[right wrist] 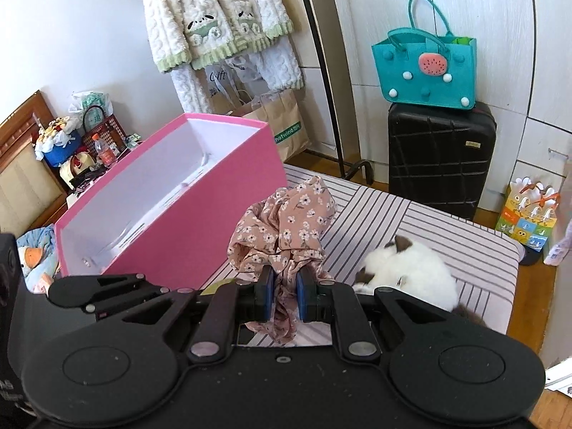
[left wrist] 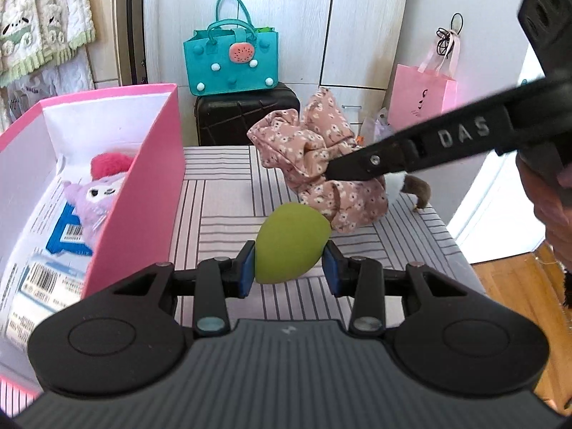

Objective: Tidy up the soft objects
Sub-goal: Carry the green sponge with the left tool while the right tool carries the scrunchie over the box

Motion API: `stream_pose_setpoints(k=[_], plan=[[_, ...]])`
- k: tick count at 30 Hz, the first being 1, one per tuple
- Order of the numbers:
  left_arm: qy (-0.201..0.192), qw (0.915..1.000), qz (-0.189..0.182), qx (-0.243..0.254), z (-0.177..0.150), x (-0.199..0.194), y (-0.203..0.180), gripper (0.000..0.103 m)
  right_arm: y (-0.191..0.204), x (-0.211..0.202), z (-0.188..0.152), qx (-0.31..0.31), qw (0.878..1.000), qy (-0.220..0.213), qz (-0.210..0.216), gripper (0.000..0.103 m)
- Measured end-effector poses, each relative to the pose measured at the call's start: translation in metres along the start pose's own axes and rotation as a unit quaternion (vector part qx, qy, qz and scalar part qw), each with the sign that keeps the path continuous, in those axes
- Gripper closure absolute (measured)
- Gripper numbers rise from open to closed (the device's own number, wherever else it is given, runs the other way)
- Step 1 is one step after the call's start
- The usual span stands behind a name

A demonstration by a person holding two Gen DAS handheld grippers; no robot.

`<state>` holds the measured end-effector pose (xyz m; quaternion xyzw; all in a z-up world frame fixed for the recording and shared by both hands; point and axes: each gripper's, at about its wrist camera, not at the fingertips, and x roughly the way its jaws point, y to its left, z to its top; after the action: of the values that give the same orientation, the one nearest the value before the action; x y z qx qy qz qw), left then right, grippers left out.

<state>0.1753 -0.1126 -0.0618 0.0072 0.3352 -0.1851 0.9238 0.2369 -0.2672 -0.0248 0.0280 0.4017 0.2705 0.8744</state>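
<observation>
My left gripper (left wrist: 289, 268) is shut on a green egg-shaped sponge (left wrist: 289, 243), held just above the striped cloth beside the pink box (left wrist: 143, 193). My right gripper (right wrist: 285, 296) is shut on a pink floral fabric scrunchie (right wrist: 286, 228) and lifts it over the table; it also shows in the left wrist view (left wrist: 314, 157), where the right gripper's finger (left wrist: 393, 159) bites into it. Inside the pink box lie a purple plush toy (left wrist: 91, 200) and a pink pom-pom (left wrist: 111, 164). A white and brown plush (right wrist: 411, 271) lies on the cloth to the right.
The striped table (right wrist: 447, 236) ends near the right and far edges. A black suitcase (right wrist: 439, 157) with a teal felt bag (right wrist: 425, 68) stands behind. A pink paper bag (left wrist: 418, 93) hangs at the back right. Robes (right wrist: 214, 18) hang on the wall.
</observation>
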Motion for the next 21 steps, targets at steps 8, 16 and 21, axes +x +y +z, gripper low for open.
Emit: stream_pose_setpoints(k=[8, 16, 21], plan=[[0.011, 0.9989, -0.036, 0.026, 0.001, -0.032, 0.003, 0.066, 0.024, -0.026, -0.021, -0.022, 1.000, 0.001, -0.020, 0.087], [0.027, 0.9946, -0.073, 0.068, -0.007, -0.067, 0.015, 0.066, 0.050, -0.046, -0.045, -0.034, 0.999, 0.005, -0.040, 0.087], [0.026, 0.9916, -0.100, 0.078, -0.011, -0.096, 0.033, 0.066, 0.069, -0.057, -0.052, -0.040, 0.998, 0.008, -0.041, 0.087]])
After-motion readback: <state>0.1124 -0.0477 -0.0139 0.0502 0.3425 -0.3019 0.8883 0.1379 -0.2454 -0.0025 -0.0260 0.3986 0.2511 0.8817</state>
